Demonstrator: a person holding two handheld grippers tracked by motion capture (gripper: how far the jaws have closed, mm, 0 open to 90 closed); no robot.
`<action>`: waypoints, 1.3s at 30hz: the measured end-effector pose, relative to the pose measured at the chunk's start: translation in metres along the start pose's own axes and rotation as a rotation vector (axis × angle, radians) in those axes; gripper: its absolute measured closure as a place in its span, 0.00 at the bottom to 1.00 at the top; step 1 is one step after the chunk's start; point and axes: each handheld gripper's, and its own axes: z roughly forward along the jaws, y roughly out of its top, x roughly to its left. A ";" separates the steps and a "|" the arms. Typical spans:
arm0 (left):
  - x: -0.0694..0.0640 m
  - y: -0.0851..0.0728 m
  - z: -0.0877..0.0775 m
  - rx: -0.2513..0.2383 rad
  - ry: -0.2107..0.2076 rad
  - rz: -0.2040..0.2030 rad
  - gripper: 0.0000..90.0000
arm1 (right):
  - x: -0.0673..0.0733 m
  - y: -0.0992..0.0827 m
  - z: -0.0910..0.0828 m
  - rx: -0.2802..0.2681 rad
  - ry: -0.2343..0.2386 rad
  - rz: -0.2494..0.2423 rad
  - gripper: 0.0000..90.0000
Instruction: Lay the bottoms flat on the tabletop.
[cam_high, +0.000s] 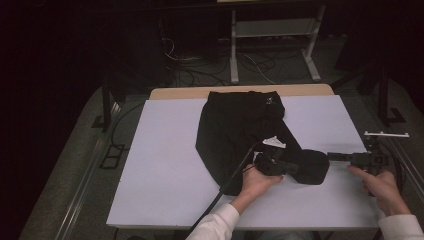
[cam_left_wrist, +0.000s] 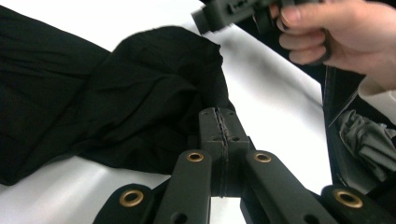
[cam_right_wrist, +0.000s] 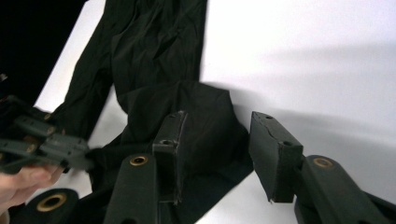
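Black crumpled fabric garment is pinched by left claw; right claw gapes, holding nothing. Tugging one-sided may unfold it across the white tabletop.

1. Black trousers, plain, with a small white tag.
2. White surface, pale wood edge at the far side.
3. Both grippers black, brass-coloured rivets.
4. White sleeves.

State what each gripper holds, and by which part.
Left gripper: shut on the black garment, at the edge of its folded end. Right gripper: open, holding nothing.
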 end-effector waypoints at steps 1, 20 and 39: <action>0.001 0.000 0.000 -0.003 -0.003 -0.008 1.00 | -0.001 -0.002 0.000 0.004 0.000 0.003 0.59; 0.015 -0.024 -0.013 -0.030 0.023 -0.095 1.00 | 0.014 -0.012 0.024 0.129 -0.079 -0.097 0.79; -0.001 -0.021 -0.029 0.040 0.035 0.029 1.00 | 0.013 -0.021 0.003 0.126 0.073 0.013 0.98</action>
